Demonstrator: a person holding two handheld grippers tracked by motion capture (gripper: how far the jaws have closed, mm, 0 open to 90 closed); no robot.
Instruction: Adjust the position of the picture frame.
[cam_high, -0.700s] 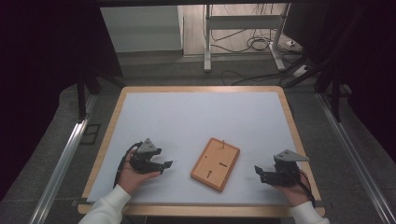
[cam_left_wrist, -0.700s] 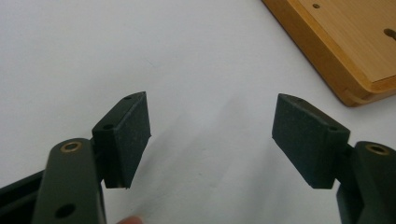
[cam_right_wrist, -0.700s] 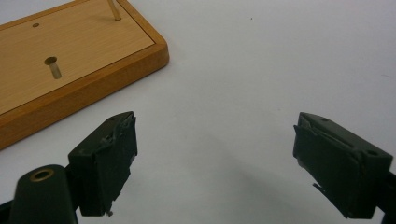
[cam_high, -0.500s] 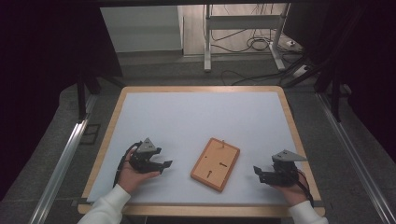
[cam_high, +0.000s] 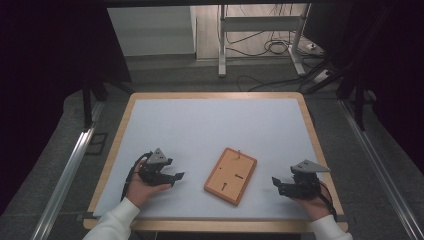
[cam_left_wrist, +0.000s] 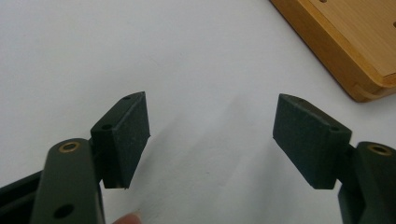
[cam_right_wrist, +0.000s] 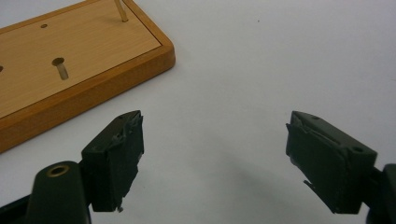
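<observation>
- Black left gripper (cam_high: 176, 176) lay near the desk's (cam_high: 210, 120) front-left corner, fingers (cam_left_wrist: 122, 136) spread, grasping nothing.
- Wooden peg board (cam_high: 231, 175) sat near the front edge, between both grippers; a one-sided push would likely slide or spin it.
- Right gripper (cam_high: 276, 186) lay by the front-right corner, fingers (cam_right_wrist: 116, 156) released; a low approach could snag the thin peg (cam_right_wrist: 122, 10).

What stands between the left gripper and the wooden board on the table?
Nothing visible does. In the high view, bare white table surface lies between the left gripper and the wooden board. The jaws are open with nothing between them, and the left gripper view shows the board's corner ahead.
</observation>
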